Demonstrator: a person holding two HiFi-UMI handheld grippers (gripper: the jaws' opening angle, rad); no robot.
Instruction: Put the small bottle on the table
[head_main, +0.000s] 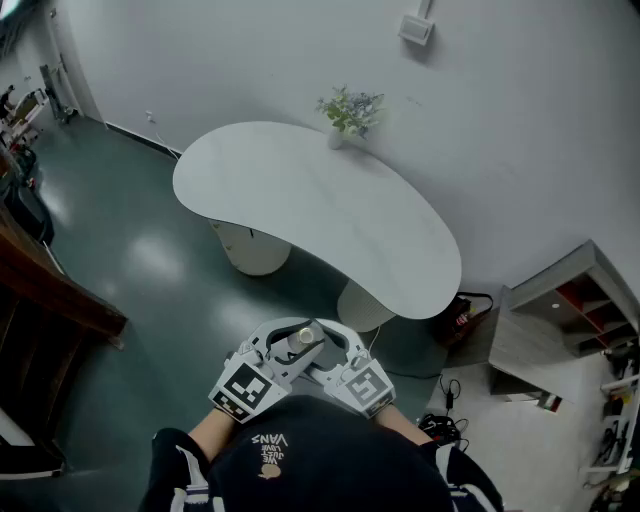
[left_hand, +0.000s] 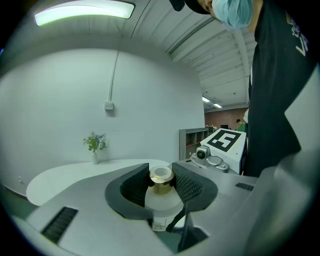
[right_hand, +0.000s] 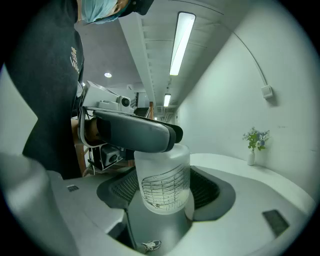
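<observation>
The left gripper (left_hand: 161, 175) is closed on the small frosted glass bottle with a gold cap (left_hand: 162, 199): its 2 dark ribbed pads (left_hand: 134, 186) press on the shoulder of the bottle from both sides, and the gold cap (left_hand: 161, 185) stands up between them. The bottle is upright in this grip.

The right gripper (right_hand: 167, 192) has its jaws spread very wide. The lower, round body of the same bottle stands between them, with dark printed lines on the frosted wall. The pads flank the body on both sides, but no press on it shows. One dark jaw of the left gripper lies across the top of the bottle in the right gripper view.

In the head view both grippers meet close in front of the person's dark shirt (head_main: 330, 465), each with its cube of square markers (head_main: 243, 388) toward the body. The bottle is in the air between them, above the dark green floor (head_main: 150, 260) and apart from the near edge of the white kidney-shaped table (head_main: 300, 200).

At the far edge of the table stands 1 small white vase with a green plant (head_main: 348, 112), against the white wall. A grey open shelf unit (head_main: 560, 320) stands at the right, well apart from the grippers
</observation>
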